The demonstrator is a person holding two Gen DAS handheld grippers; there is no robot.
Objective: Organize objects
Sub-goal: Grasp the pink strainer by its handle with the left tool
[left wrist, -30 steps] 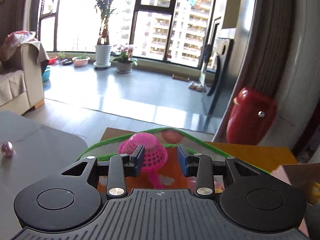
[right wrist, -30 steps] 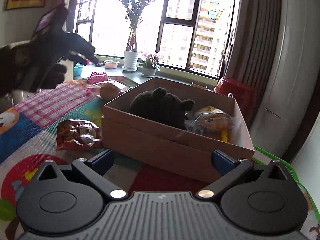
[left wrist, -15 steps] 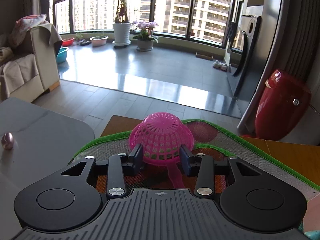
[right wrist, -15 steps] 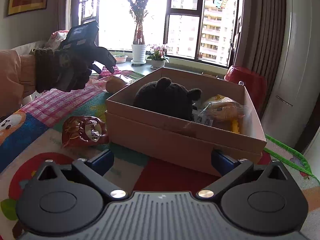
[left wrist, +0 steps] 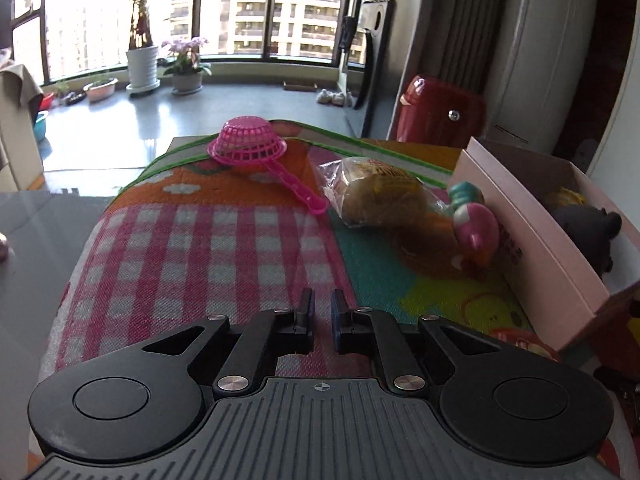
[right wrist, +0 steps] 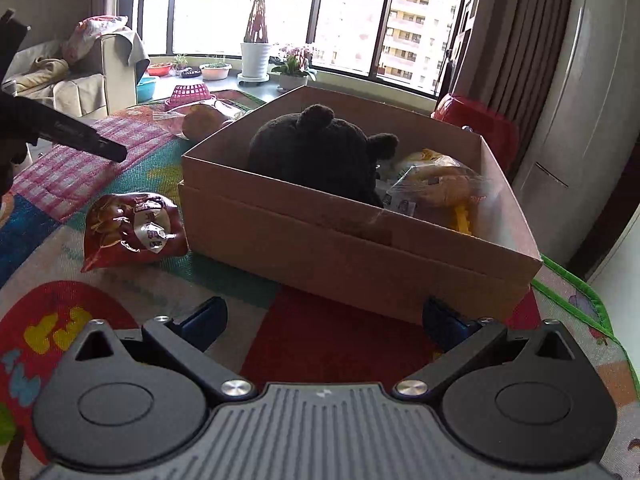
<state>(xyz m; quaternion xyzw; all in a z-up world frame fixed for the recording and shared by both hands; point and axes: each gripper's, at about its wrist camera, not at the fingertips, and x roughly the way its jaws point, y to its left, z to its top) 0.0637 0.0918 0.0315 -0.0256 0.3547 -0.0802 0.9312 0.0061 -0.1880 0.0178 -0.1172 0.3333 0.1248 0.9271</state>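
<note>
The left gripper (left wrist: 321,309) has pulled back from the pink strainer (left wrist: 247,145) it was straddling half a second ago. Its jaws have just been closing and now stand nearly together with nothing between them. The strainer lies upside down at the far edge of the mat (left wrist: 208,248), well apart from the gripper, so that grab looks abandoned or missed.

Right of the strainer sit a bagged bun (left wrist: 378,197) and a small pink-and-teal toy (left wrist: 474,222), the toy just beside the box (left wrist: 532,224) wall.

The right gripper (right wrist: 324,318) has barely shifted: jaws wide apart and empty, facing the box's near wall. A red snack bag (right wrist: 130,230) lies just left of the box; a dark plush (right wrist: 320,152) and packets are already inside.

By my judgement, 4 items remain outside the box.
</note>
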